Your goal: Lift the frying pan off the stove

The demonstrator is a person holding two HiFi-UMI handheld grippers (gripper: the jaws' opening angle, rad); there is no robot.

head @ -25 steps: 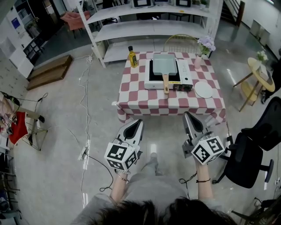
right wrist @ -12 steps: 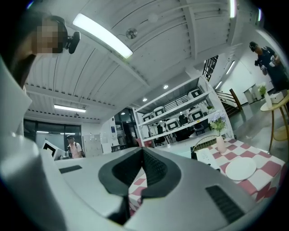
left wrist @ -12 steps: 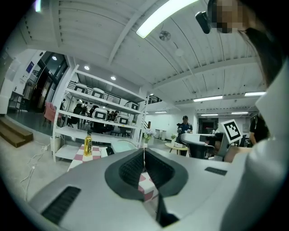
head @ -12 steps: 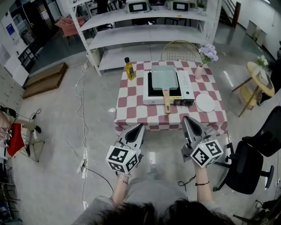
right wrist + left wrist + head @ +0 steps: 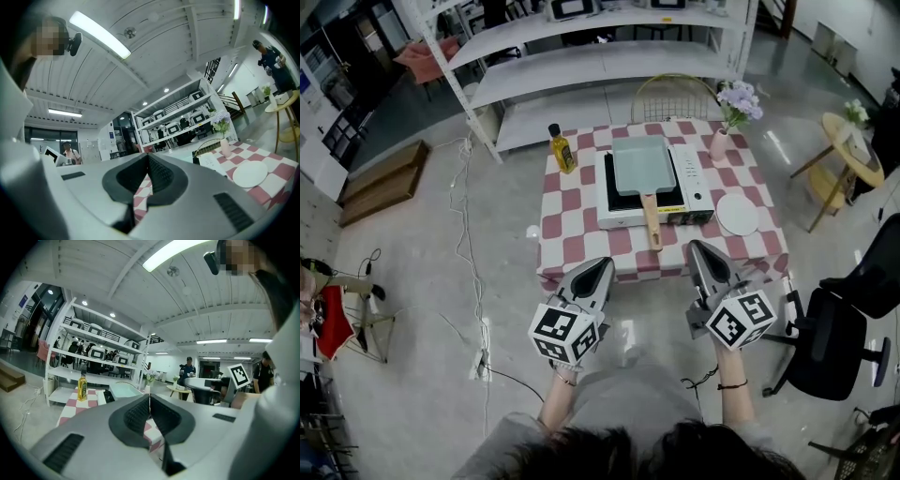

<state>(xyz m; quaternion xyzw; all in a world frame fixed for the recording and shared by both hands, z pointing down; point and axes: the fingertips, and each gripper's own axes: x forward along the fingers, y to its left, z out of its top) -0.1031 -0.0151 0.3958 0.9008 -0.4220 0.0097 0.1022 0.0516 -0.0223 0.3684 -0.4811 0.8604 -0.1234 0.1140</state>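
The frying pan (image 5: pixel 643 159) lies ahead, its handle (image 5: pixel 652 220) pointing at me, nearer my right gripper (image 5: pixel 697 247). Both jaws are clenched, empty.

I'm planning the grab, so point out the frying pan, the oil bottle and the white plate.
frying pan (image 5: pixel 643 164), head view, its pale inside.
oil bottle (image 5: pixel 562 154), head view, its yellow body.
white plate (image 5: pixel 738 214), head view, its centre.
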